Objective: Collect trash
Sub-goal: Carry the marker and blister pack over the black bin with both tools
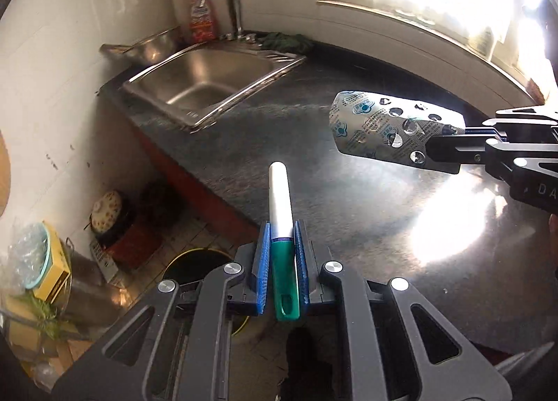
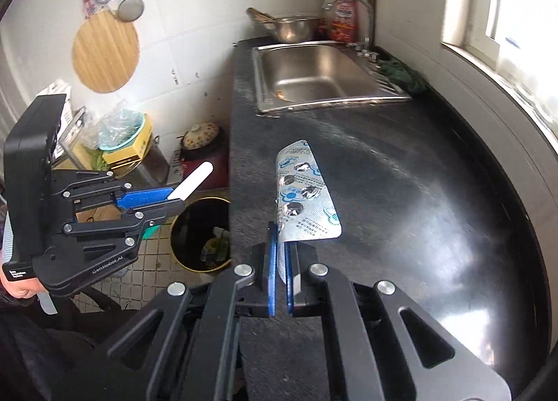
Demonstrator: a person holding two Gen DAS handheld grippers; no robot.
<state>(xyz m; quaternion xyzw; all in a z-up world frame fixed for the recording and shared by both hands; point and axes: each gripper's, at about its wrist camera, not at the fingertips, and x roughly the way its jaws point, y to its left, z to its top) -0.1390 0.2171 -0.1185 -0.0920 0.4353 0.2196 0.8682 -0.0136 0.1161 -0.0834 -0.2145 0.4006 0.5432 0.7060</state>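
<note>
The left claw (image 1: 281,254) is clamped on a marker pen (image 1: 281,226), its green end between the blue pads and its white barrel sticking out ahead of the fingertips. The right claw (image 2: 280,258) is closed on the lower corner of a used silver blister pack (image 2: 303,198), which stands up ahead of its tips, clear of the dark surface (image 2: 401,191) below.

Both pieces of trash look already picked up, so the step in hand is the carry to the bin. The yellow-rimmed black trash bin (image 2: 200,233) stands on the floor below and left of the right claw, just off the surface's edge and almost straight under the left claw's tips; some rubbish already lies in it.

Next, each claw needs to hang over the bin's mouth before it opens. The left looks nearly there. The right has to cross leftward past the surface's edge, and the light pack may flutter, so it should be released low.
</note>
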